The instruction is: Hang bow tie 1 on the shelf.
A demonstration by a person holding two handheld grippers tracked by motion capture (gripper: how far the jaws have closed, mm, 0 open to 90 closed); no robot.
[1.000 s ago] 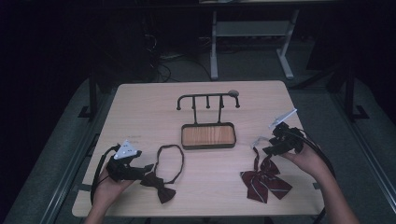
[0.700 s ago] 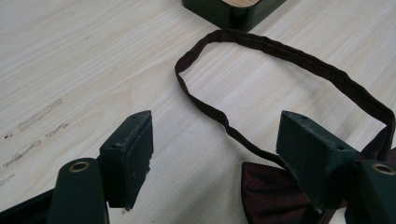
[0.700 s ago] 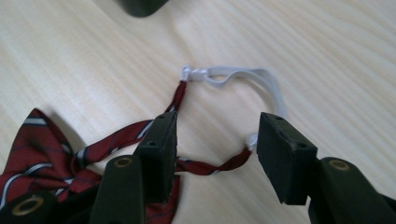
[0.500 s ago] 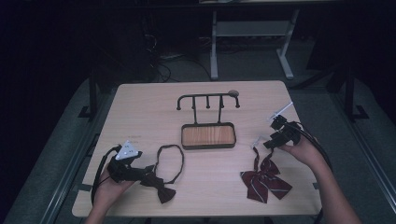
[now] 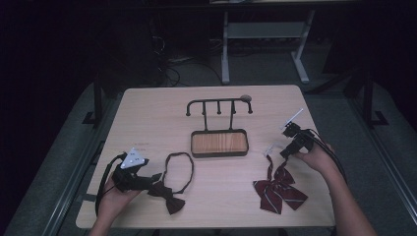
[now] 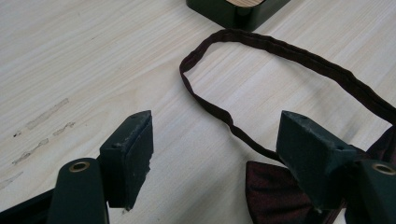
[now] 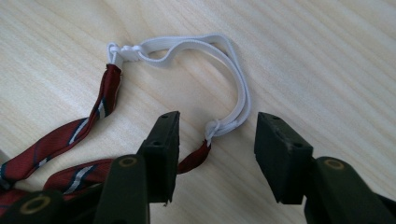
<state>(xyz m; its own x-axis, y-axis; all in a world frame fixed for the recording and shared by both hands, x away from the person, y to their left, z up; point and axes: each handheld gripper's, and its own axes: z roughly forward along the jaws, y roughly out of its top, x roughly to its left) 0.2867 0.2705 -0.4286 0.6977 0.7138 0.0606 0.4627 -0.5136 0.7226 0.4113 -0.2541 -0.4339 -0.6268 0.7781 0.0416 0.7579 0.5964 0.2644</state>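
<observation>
Pale wood surface (image 5: 147,118) amid dark room; left gripper (image 5: 147,179) fingers apart by burgundy bow tie (image 5: 169,199); right gripper (image 5: 286,151) fingers, just closing, straddle striped bow tie's (image 5: 278,187) white elastic strap (image 7: 233,93), unclamped.

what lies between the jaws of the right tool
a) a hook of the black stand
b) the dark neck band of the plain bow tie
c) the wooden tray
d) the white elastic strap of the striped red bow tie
d: in the right gripper view the white elastic strap of the striped red bow tie lies on the table between the open jaws of the right tool, which have just been closing without pressing on it yet.
</observation>
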